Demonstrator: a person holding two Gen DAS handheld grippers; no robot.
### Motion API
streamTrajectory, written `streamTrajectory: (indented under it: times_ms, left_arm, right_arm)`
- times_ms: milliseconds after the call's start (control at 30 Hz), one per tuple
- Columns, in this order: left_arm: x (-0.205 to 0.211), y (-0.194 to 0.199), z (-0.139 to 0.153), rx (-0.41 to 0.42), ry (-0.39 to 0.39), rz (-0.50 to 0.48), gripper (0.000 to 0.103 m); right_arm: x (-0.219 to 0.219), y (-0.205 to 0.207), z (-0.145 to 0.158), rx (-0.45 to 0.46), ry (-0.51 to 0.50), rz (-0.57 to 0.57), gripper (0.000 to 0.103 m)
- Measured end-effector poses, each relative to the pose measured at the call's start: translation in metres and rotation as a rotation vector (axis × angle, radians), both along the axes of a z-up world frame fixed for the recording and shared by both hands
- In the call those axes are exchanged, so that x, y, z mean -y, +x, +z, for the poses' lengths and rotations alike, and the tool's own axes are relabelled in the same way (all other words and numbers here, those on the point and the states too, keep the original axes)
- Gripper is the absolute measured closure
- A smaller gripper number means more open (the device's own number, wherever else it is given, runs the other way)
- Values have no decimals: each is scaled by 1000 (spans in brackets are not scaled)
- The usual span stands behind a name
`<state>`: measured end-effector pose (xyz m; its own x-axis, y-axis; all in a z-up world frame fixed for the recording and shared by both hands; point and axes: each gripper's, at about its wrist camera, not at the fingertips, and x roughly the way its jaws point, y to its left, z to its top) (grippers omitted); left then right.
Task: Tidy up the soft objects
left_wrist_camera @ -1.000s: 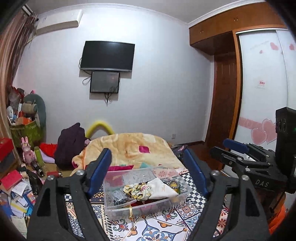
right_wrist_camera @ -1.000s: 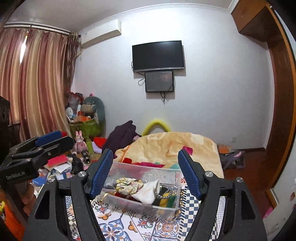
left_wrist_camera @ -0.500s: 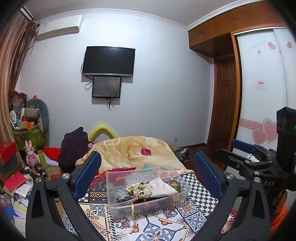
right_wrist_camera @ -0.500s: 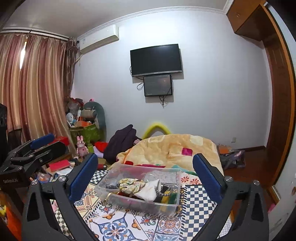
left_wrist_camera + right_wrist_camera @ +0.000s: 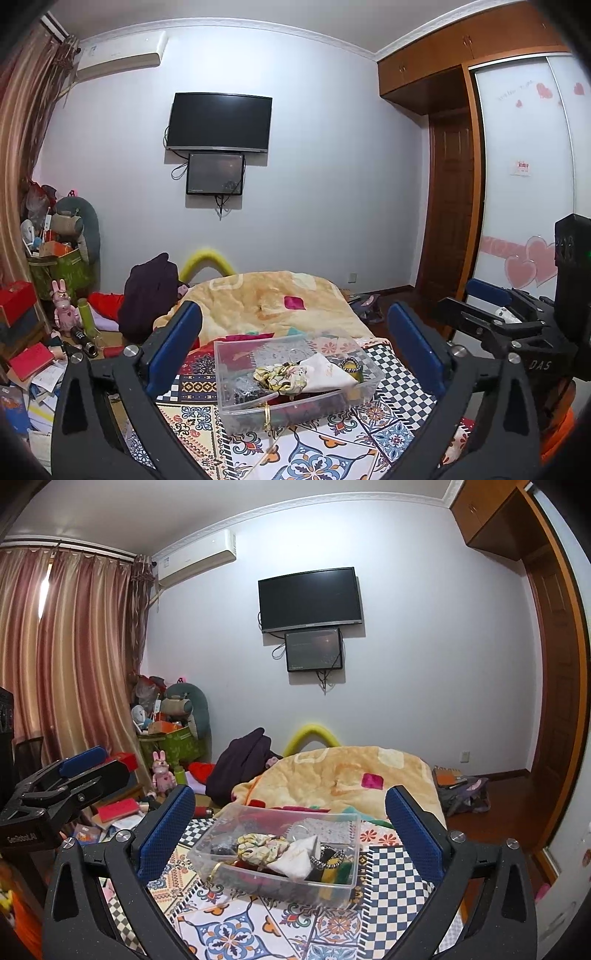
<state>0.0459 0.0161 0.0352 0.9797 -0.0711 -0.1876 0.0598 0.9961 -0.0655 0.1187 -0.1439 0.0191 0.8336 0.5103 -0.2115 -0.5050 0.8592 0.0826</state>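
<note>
The left gripper (image 5: 293, 345) has its blue-padded fingers spread wide and grips nothing; the right gripper (image 5: 290, 821) is just as wide apart and also empty. Both hover above the patterned tile-print cloth (image 5: 314, 454), each framing the clear rectangular plastic box (image 5: 295, 400) that sits on it a little way ahead.

Heaped inside the box are the soft things: a floral yellow-and-green fabric scrunchie (image 5: 262, 845) lying on top toward the middle, a folded white cloth (image 5: 295, 858) touching it on the right, and a beaded dark band (image 5: 328, 856) beside a green-and-yellow felt piece (image 5: 338, 873) at the right end. A gold bangle (image 5: 266, 415) shows through the near wall.

By the look of it, these are all light and limp; the scrunchie should bunch and give under the pads, so a pinch across its puffed rim from straight above looks the safest hold. The white cloth would likely drag its neighbours if pulled sideways. The box itself seems thin, light and smooth, so it may slide or tip if a finger catches its rim.

The near side of the cloth offers open room for setting things down; the orange plush blanket (image 5: 351, 775) rises just behind the box, and the two grippers are close enough to each other to collide
</note>
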Motion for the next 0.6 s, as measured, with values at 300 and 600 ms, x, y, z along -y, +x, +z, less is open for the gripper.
streamTrajectory:
  times_ms: [300,600]
  left_arm:
    - [0,-1,0,3,3,2,0]
    - [3,-2,-1,3,6,-5,0]
  right_arm:
    - [-1,-3,2,6,0,2,0]
    - [-1,-4,2,7,-5,3,0]
